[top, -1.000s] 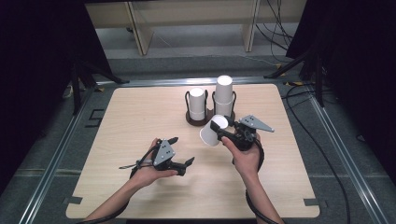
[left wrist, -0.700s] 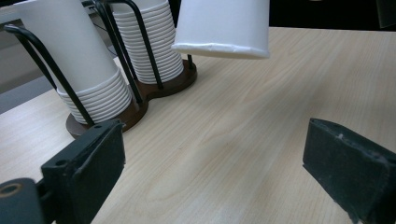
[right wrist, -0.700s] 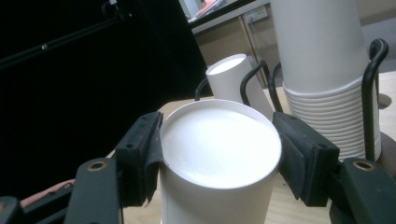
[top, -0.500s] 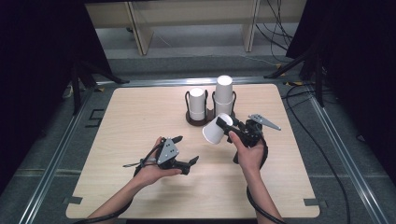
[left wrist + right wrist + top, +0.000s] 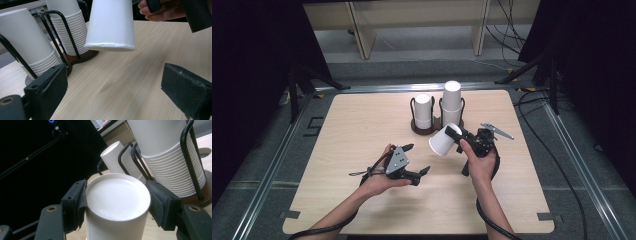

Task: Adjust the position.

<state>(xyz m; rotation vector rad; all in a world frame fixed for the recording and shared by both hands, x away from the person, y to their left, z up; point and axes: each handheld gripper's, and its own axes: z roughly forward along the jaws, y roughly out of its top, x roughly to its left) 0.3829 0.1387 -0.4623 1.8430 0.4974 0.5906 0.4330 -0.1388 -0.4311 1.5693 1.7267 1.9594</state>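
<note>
While the right tool (image 5: 455, 135) grips a white paper cup (image 5: 443, 142) near the cup holder (image 5: 432, 127), the left tool (image 5: 414, 161) hovers empty above the surface (image 5: 362, 120), jaws apart after narrowing slightly.

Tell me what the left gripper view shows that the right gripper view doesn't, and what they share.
Left gripper view: the held paper cup from the side, mouth down above the wooden table, fingers of the right hand above it, and the left gripper with its jaws wide apart and nothing between them.

Right gripper view: the cup's closed base facing the camera, clamped between the jaws of the right gripper, with dark surroundings at the left.

Both: the same cup and the two cup stacks in the black wire holder.
</note>
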